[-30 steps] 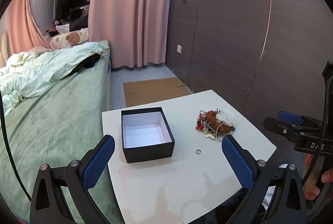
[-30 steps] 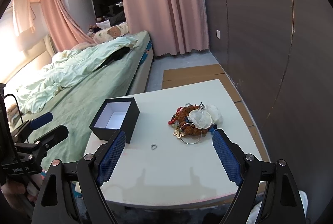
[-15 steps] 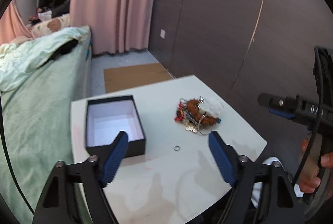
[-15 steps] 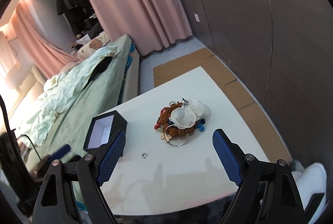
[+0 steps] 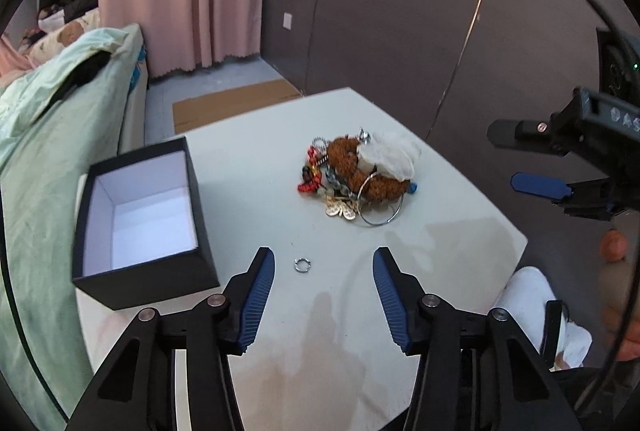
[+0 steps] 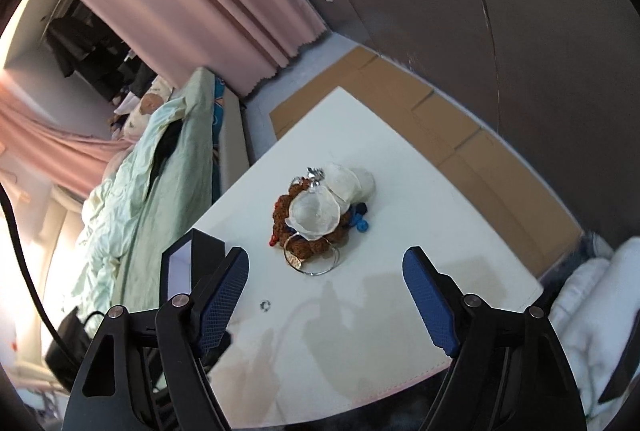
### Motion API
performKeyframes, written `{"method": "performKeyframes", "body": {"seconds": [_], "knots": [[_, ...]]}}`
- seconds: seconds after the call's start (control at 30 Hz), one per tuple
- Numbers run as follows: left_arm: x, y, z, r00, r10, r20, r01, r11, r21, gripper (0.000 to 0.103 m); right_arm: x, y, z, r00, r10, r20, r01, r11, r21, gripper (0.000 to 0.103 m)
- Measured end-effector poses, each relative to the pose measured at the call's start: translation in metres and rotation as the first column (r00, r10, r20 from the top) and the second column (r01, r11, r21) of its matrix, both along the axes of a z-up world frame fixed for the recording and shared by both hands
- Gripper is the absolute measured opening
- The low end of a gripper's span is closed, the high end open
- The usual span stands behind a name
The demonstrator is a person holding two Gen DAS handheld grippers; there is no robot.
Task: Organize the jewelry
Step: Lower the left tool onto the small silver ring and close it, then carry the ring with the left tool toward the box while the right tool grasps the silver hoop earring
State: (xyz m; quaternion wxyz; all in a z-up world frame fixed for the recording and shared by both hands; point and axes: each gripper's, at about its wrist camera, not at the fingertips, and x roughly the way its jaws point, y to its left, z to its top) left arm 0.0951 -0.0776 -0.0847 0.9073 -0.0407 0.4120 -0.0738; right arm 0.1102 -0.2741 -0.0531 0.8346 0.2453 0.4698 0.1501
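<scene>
Left gripper (image 5: pixel 323 258) hangs low over the white table (image 5: pixel 256 167) with its jaws spread and holding nothing; the small silver ring (image 5: pixel 302 265) lies flat on the table between the blue pads (image 5: pixel 260 295), closer to the left one and not touching either. Black box (image 5: pixel 140 215) with white lining sits open just left of that gripper, with no jewelry visible inside. Jewelry pile (image 5: pixel 356 179) (brown beaded bracelet, white shell discs, large hoop, red and blue bits) sits mid-table, well apart from the ring. Right gripper (image 6: pixel 326 265) is also spread wide with nothing between its fingers, above the near table edge and aimed at the pile (image 6: pixel 320 215). Ring (image 6: pixel 264 305) lies near its left pad, box (image 6: pixel 188 263) partly hidden behind it.
</scene>
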Motion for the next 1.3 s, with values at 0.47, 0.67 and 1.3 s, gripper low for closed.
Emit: {"method": "performKeyframes", "body": {"seconds": [0.47,0.67,1.3], "knots": [[0.030,-0.003,-0.043,0.996,0.024,-0.081,-0.018,0.997,0.070,0.034,0.013,0.001,-0.014,0.997,0.024,-0.069,-0.020,0.998,0.067,0.080],[0.035,-0.008,-0.053,0.997,0.029,-0.076,-0.020,0.993,0.113,0.029,0.015,0.003,-0.015,0.997,0.037,-0.074,-0.032,0.997,0.068,0.080],[0.012,0.018,0.004,0.998,0.051,0.032,-0.051,0.999,0.016,0.013,0.023,0.030,-0.037,0.990,0.070,-0.125,-0.073,0.997,-0.021,0.080]]}}
